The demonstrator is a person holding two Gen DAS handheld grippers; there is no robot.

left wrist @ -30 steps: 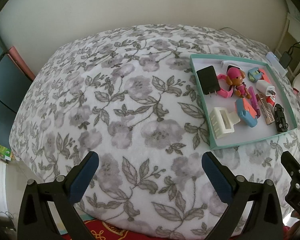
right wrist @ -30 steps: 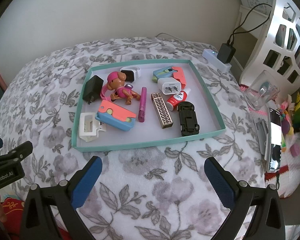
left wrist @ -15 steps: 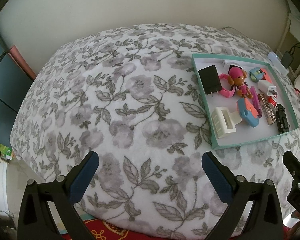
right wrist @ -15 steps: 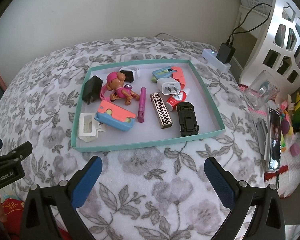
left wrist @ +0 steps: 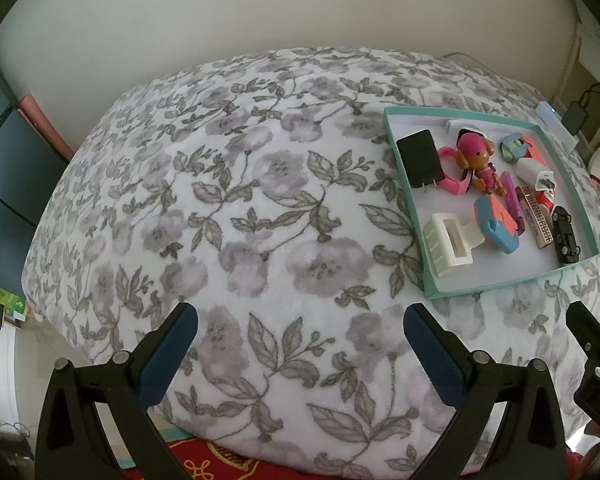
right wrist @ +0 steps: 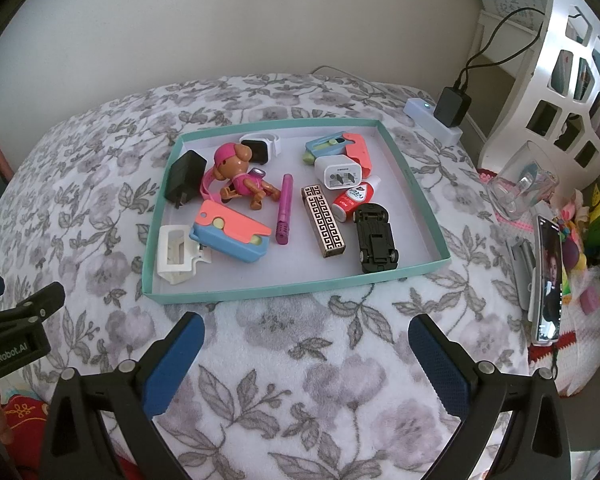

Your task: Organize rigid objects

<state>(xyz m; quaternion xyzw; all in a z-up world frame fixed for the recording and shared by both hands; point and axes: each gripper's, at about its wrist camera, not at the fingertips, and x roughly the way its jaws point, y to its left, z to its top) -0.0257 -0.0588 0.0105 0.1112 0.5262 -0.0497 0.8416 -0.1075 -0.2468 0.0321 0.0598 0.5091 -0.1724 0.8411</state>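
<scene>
Looking along my right gripper (right wrist: 306, 354), I see the teal tray (right wrist: 260, 292) of small things lying ahead on the flowered blanket (right wrist: 300, 380), apart from the fingertips. My left gripper (left wrist: 300, 344) has the tray off to its right. Both jaws stand wide open, holding and touching nothing.

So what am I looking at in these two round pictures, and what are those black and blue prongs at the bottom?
Each picture comes from a fisheye camera on a handheld gripper; a person carries one per hand. The prongs are its fingers. The left gripper and right gripper are both open and hold nothing. Ahead, on a floral blanket, sits a teal tray of small items: a toy dog, a black toy car, chargers, a hair clip. Nothing is picked up yet.
</scene>
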